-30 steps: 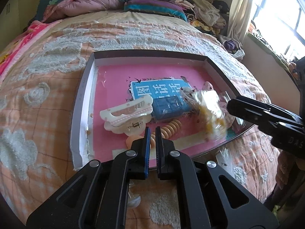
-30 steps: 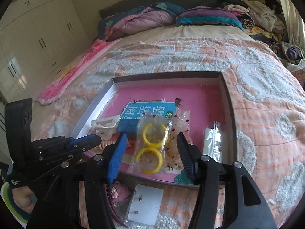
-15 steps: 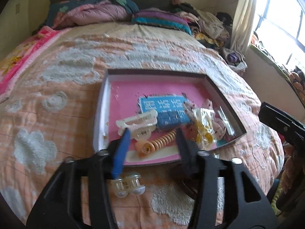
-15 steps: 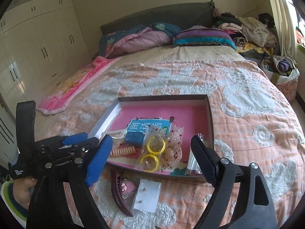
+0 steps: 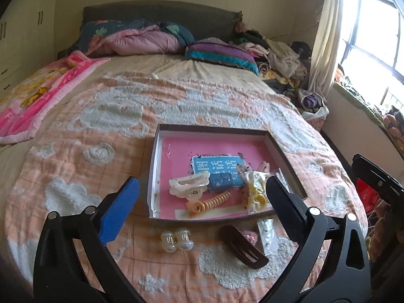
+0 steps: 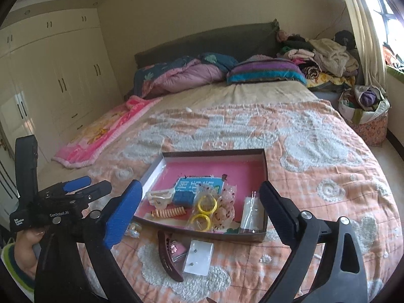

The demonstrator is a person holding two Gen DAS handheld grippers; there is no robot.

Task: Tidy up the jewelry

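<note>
A shallow box [image 5: 212,127] with a pink floor lies on the bed. In it are a white claw clip [image 5: 189,185], a blue clip [image 5: 222,181], an orange spiral hair tie [image 5: 209,202] and a bag of yellow rings [image 6: 204,212]. My left gripper [image 5: 202,184] hangs above the box's near edge, its jaws opening wide, holding nothing. My right gripper [image 6: 200,188] hovers beside it, jaws also opening and holding nothing. On the blanket before the box lie clear beads [image 5: 176,238], a dark brown hair clip [image 5: 242,246] and an earring card [image 6: 199,257].
Pillows and a folded quilt [image 5: 141,40] are piled at the headboard. A pink blanket [image 5: 38,93] covers the bed's left side. Clothes [image 6: 325,58] are heaped at the back right, with a full bag [image 6: 363,111] on the floor under the window.
Both grippers rose and drew back from the box. The left jaws went from shut to wide. The right jaws spread away from the bag of yellow rings, which stays in the box.
</note>
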